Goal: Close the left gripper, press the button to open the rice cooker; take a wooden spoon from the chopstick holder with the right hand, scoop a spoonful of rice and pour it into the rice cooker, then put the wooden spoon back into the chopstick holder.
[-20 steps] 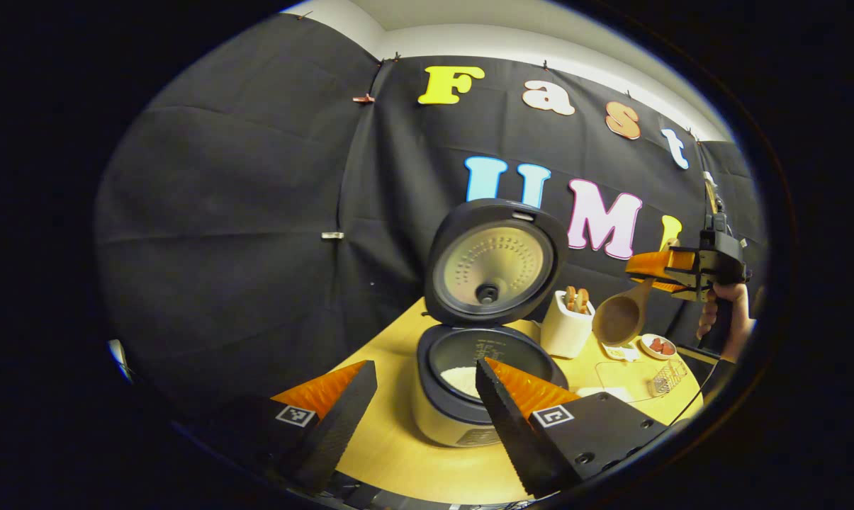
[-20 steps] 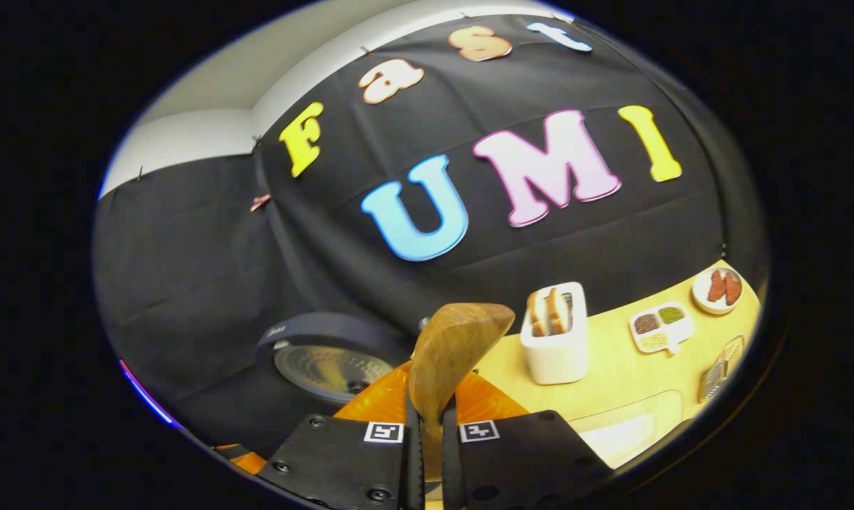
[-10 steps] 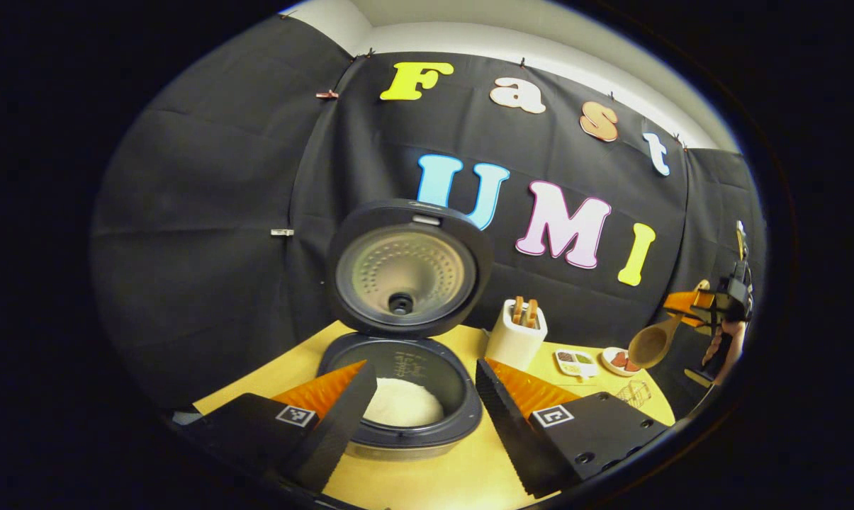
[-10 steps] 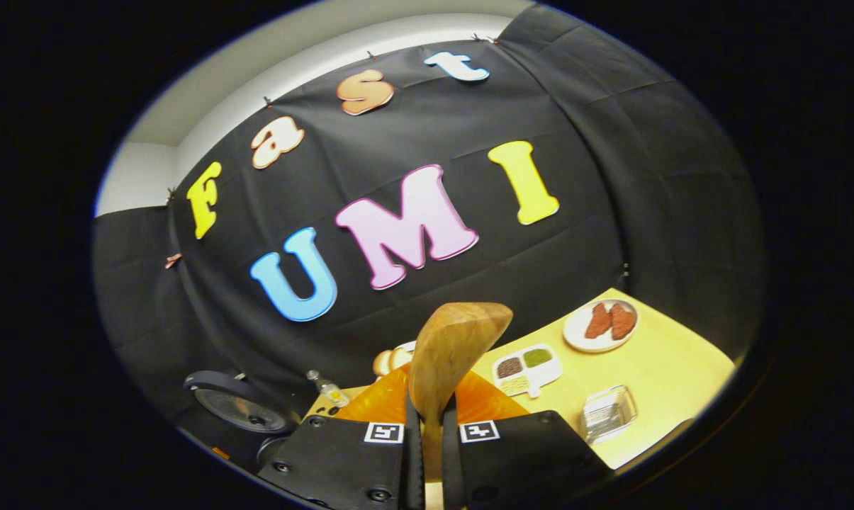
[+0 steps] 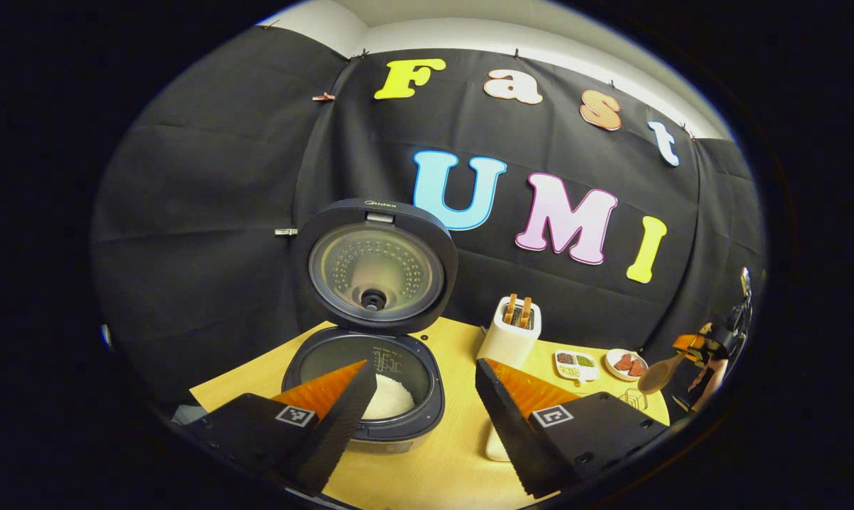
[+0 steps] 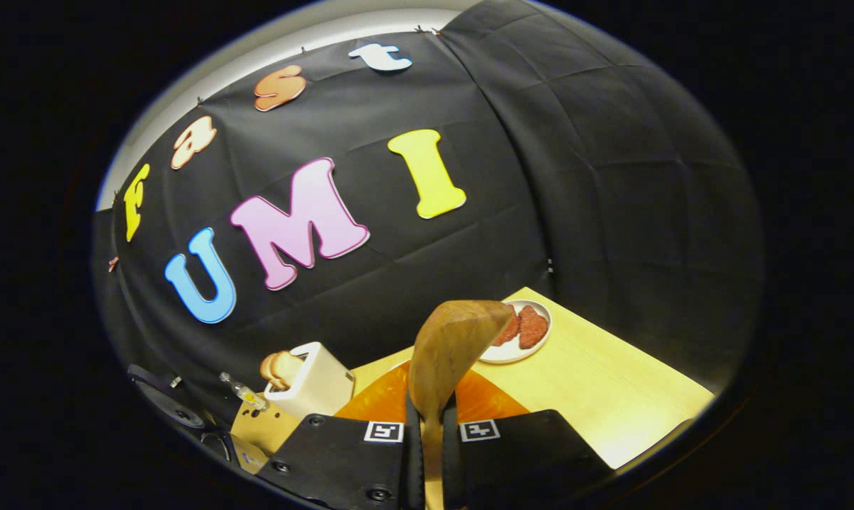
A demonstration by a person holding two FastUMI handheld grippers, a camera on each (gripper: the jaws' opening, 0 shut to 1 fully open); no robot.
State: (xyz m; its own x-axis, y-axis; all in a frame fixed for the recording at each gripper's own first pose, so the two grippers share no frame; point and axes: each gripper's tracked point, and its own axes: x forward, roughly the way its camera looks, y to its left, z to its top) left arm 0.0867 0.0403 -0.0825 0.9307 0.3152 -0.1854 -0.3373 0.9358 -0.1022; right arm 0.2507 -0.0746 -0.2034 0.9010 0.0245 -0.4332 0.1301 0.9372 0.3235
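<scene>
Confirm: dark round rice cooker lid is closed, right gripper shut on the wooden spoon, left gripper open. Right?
Not quite. The dark round rice cooker has its lid open, standing upright, with white rice showing inside in the left gripper view. The rest holds: right gripper shut on the wooden spoon, left gripper open.

Bright, sharp; strong fisheye edge distortion

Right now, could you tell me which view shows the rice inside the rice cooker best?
The left gripper view: the rice cooker stands open in front, lid raised, with white rice visible in the pot behind the left gripper. In the right gripper view, the cooker's lid sits at the far left edge, and no rice can be made out.
</scene>
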